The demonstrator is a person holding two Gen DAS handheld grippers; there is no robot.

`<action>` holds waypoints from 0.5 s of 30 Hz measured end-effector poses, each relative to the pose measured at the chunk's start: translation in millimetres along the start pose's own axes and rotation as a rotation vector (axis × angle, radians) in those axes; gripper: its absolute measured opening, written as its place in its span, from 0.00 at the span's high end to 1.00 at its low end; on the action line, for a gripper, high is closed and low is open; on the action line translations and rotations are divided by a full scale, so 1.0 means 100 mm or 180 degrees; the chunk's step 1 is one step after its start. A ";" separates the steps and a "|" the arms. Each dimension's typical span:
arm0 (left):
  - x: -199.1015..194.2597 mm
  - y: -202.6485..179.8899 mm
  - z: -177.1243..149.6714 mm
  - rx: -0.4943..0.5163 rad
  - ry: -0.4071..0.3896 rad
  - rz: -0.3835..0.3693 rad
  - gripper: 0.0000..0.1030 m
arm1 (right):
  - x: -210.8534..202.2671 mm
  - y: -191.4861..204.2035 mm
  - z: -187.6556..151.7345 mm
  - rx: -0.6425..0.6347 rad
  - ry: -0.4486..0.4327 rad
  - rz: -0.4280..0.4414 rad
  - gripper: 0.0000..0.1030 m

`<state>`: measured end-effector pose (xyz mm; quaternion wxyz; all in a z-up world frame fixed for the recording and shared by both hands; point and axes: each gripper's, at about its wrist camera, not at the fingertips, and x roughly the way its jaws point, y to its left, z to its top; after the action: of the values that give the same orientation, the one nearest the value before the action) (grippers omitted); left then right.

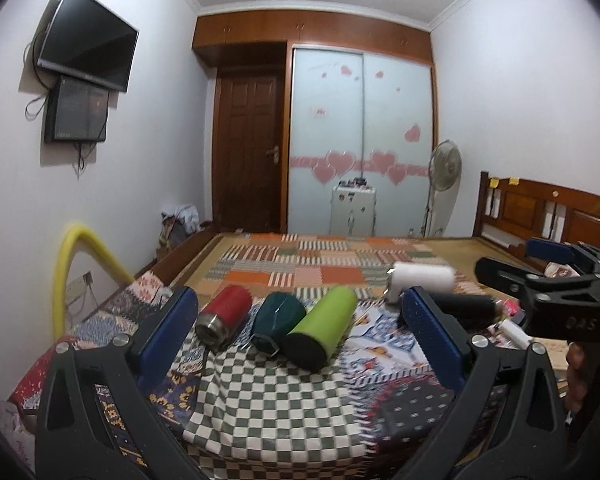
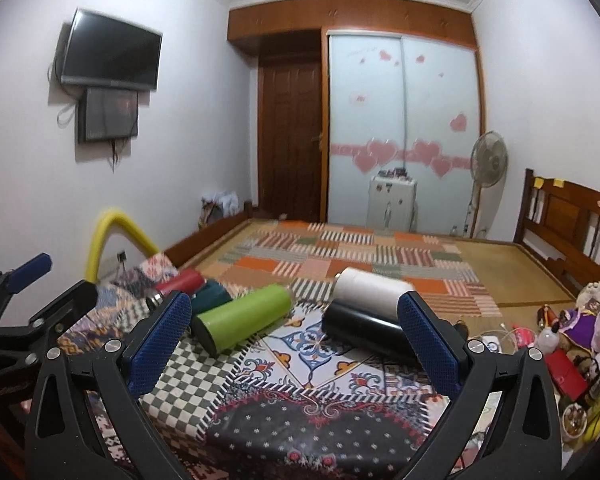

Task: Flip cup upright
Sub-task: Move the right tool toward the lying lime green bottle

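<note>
Five cups laid on their sides on the patchwork bed (image 1: 260, 392), red cup (image 1: 223, 315), dark green cup (image 1: 278, 318), light green cup (image 1: 320, 328), white cup (image 2: 370, 292), black cup (image 2: 360, 330), nothing seen inside them, left hand-held gripper (image 1: 300, 344) held wide apart, right hand-held gripper (image 2: 296, 344) held wide apart, nothing gripped.

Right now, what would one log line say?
left gripper: open, empty | right gripper: open, empty | green cup, black cup: lying down | flip: not started

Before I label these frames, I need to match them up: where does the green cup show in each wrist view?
Left wrist view: the green cup lies on its side at centre, between the dark teal cup and the blue tool pad on the right.
Right wrist view: the green cup lies left of centre, just right of the left blue pad.
Shared landmark: the wall-mounted TV, upper left in both.
</note>
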<state>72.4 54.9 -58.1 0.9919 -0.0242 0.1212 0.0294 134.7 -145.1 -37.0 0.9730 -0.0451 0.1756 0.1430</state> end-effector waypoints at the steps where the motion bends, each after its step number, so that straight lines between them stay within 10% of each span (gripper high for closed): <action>1: 0.06 0.04 -0.03 -0.0009 0.0037 0.0009 0.00 | 0.12 0.03 0.00 -0.0048 0.0075 0.0012 0.00; 15: 0.62 0.42 -0.38 -0.0111 0.0341 0.0107 0.00 | 1.63 0.52 -0.09 -0.0538 0.1097 0.0376 0.00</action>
<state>120.3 98.1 -111.7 0.9828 -0.0409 0.1740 0.0468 262.4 -53.7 -104.7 0.9112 -0.1400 0.3292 0.2043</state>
